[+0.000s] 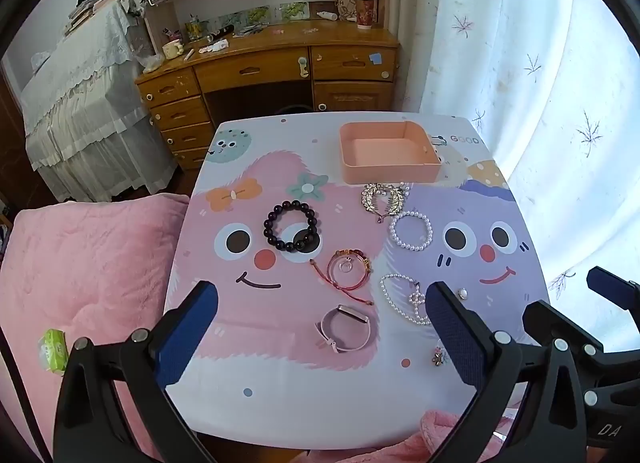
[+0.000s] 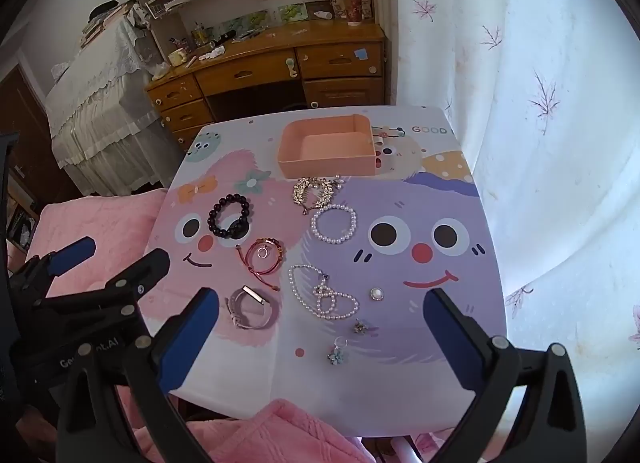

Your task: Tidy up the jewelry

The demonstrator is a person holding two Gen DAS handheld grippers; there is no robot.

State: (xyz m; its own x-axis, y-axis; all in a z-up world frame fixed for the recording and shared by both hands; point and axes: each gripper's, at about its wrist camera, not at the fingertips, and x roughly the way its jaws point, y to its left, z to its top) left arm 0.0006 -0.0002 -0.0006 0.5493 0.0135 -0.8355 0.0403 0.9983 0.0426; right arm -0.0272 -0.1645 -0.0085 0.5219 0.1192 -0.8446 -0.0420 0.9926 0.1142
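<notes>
Both grippers, left gripper (image 1: pixel 320 327) and right gripper (image 2: pixel 320 327), tilt downward, jaws wide.

An empty pink tray (image 1: pixel 390 154) sits at the table's far edge. Just before it lies a gold leaf brooch (image 1: pixel 382 197), then a pearl bracelet (image 1: pixel 411 230); a dark bead bracelet (image 1: pixel 291 226) lies left.

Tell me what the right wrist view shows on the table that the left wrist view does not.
Only the right wrist view shows the flower ring near the front edge, and the whole pearl necklace.

Only the left wrist view shows the green packet on the pink blanket.

Both show the empty pink tray, dark bead bracelet, pearl bracelet and pink watch.
</notes>
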